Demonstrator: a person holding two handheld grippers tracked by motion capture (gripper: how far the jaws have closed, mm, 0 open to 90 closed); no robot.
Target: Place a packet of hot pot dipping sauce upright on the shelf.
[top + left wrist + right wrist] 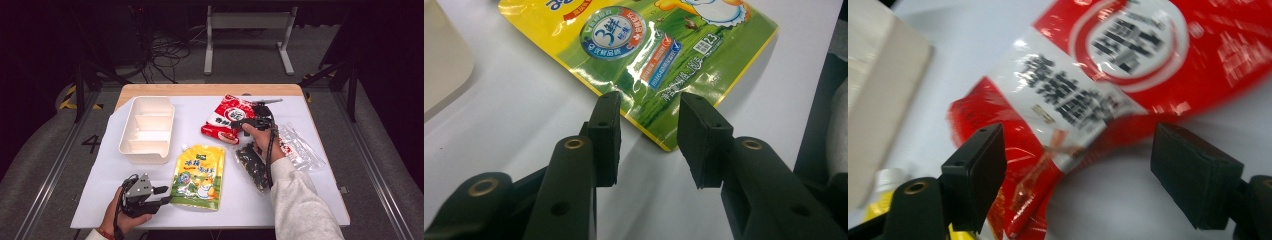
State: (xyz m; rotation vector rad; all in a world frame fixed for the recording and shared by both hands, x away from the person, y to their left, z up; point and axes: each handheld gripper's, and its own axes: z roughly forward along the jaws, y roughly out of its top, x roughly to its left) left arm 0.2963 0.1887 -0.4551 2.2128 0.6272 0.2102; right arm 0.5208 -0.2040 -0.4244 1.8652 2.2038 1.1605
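Observation:
A red-and-white snack packet (pixel 226 116) lies at the table's back middle. My right gripper (pixel 240 124) hovers at its near right edge. In the right gripper view the jaws stand wide open (pixel 1078 145) over the packet's (pixel 1108 85) crumpled lower end, with nothing gripped. A yellow-green spouted pouch (pixel 199 176) lies flat near the front. My left gripper (pixel 165 195) rests at its lower left corner. In the left gripper view the jaws are open (pixel 649 107), just short of the pouch's (pixel 664 50) corner.
A white divided tray (pixel 145 130) stands at the left, its wall showing as the tray (pixel 878 85) in the right gripper view. A dark snack bag (pixel 251 165) and a clear plastic bag (pixel 301 148) lie under and beside the right forearm.

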